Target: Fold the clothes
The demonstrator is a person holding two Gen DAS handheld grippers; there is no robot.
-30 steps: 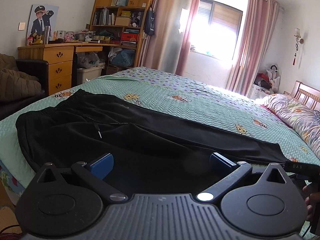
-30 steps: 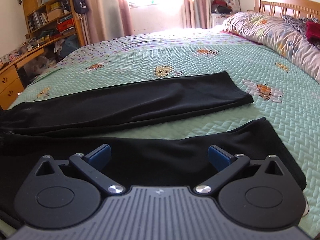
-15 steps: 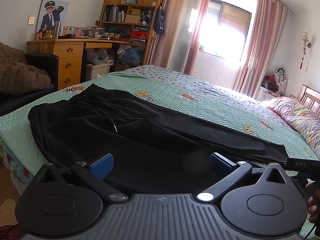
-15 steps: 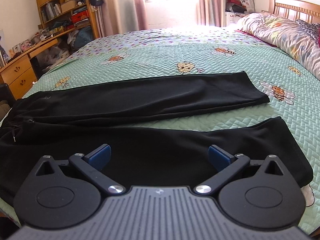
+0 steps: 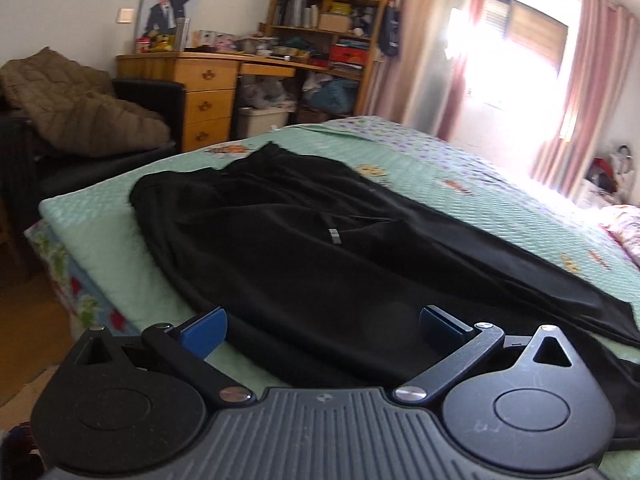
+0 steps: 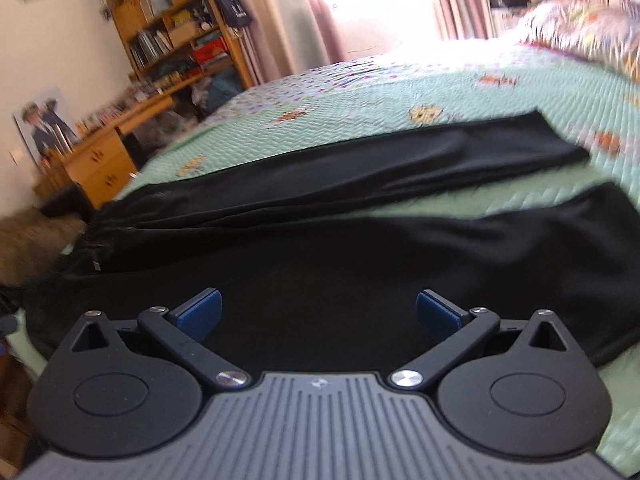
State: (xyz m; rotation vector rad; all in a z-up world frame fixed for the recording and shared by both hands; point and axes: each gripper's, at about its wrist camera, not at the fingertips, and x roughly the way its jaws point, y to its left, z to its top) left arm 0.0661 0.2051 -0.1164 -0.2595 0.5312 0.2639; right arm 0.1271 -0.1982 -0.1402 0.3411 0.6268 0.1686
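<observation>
So the trousers (image 5: 304,248) are spread flat on the bed (image 5: 472,184), waistband toward the left end, legs running off to the right. In the right wrist view the two legs lie side by side, one near, one farther back. Both tongs, left (image 5: 323,325) and right (image 6: 318,311), sit over the near edge. Behind the bed's left end there's a table (image 5: 200,76), bookshelf (image 5: 332,8) to its right, armchair (image 5: 100,120) to its left.

The black trousers (image 5: 320,264) lie flat across the bed (image 5: 460,184), leaving bare quilt beyond them toward the window. A strip of quilt (image 6: 472,196) separates the 2 legs. Left of the bed, a dark armchair (image 5: 132,120) piled with a brown blanket (image 5: 80,116) and a wooden desk (image 5: 208,96) close off that side.
</observation>
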